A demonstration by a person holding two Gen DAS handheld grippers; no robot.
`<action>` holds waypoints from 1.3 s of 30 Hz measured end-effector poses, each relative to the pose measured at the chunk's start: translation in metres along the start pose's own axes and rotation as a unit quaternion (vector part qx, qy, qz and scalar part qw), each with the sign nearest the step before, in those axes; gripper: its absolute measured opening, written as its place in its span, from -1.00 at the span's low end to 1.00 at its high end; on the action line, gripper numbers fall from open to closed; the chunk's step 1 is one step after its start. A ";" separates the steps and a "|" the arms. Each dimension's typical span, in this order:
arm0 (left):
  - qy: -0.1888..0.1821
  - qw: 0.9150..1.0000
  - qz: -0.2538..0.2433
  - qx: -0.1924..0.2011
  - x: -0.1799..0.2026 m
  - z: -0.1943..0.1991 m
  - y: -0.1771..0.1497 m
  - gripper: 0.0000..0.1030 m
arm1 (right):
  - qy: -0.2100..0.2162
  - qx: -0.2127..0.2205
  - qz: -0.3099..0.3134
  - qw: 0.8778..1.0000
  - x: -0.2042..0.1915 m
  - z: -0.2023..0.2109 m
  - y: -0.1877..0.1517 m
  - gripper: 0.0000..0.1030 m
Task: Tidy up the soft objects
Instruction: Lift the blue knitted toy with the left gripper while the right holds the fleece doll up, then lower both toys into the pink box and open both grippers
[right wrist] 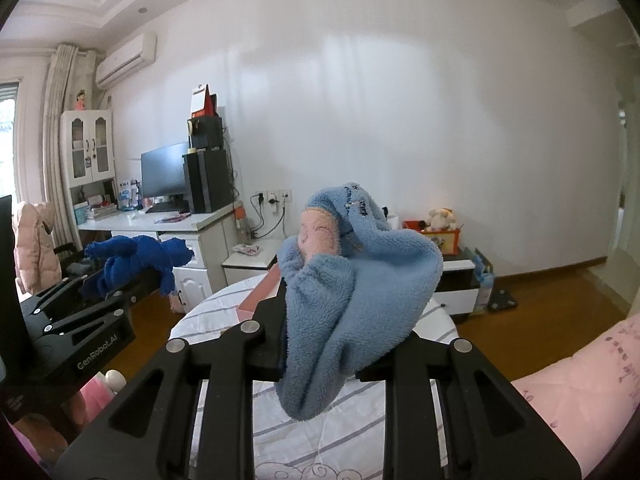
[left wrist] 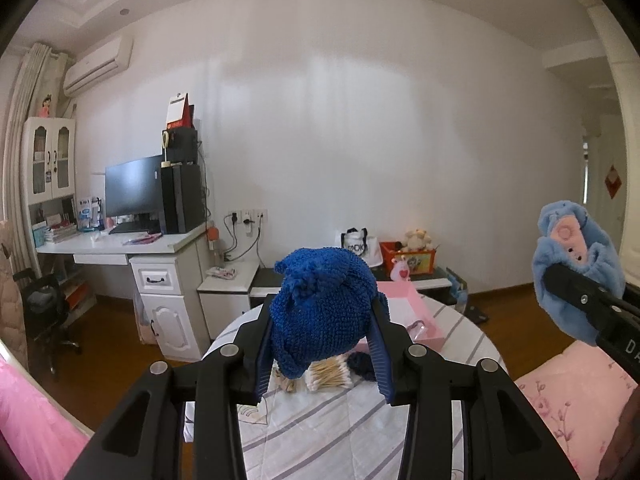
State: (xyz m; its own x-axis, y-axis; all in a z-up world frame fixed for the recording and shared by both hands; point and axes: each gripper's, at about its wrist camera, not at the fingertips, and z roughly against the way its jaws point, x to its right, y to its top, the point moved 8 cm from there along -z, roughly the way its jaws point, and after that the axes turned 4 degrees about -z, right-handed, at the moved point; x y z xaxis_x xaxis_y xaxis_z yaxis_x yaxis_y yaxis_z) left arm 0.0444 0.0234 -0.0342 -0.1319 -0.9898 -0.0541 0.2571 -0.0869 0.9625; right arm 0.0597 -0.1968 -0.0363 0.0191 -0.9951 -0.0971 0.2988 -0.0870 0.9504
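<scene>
My left gripper (left wrist: 322,320) pinches the dark blue knit (left wrist: 320,312) aloft; my right gripper (right wrist: 344,320) clamps the light blue fleece (right wrist: 356,300); both clear the table (left wrist: 352,412), probably bound for the pink tray (left wrist: 416,316).

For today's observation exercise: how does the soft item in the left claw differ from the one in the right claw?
The dark blue knit item is deep royal blue with a coarse, loopy knit; the light blue fleece item is pale blue and fluffy. The dark one is plain, while the light one has a pink patch and dark stitched marks. Both are bunched up, each gripped in a shut claw, left claw and right claw, above the striped table.
</scene>
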 end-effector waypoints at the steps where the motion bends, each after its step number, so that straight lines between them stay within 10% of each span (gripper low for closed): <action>1: -0.001 1.000 0.000 0.000 -0.001 0.004 -0.003 -0.26 | -0.001 0.000 0.000 1.000 0.000 0.001 -0.001 -0.59; 21: 0.007 0.999 -0.002 -0.032 0.002 -0.082 0.026 -0.25 | 0.017 -0.052 -0.005 0.999 0.013 -0.081 0.022 -0.59; 39: -0.013 0.972 0.030 -0.234 -0.002 -0.291 -0.014 -0.26 | -0.003 -0.256 -0.014 0.967 0.050 -0.287 -0.050 -0.59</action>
State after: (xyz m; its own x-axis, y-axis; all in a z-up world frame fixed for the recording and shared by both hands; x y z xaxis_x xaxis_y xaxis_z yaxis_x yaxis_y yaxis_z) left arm 0.3195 -0.0058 -0.1245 -0.1254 -0.9920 0.0113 0.6721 -0.0766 0.7365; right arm 0.3198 -0.2285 -0.1740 -0.0013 -0.9930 -0.1179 0.7320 -0.0812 0.6765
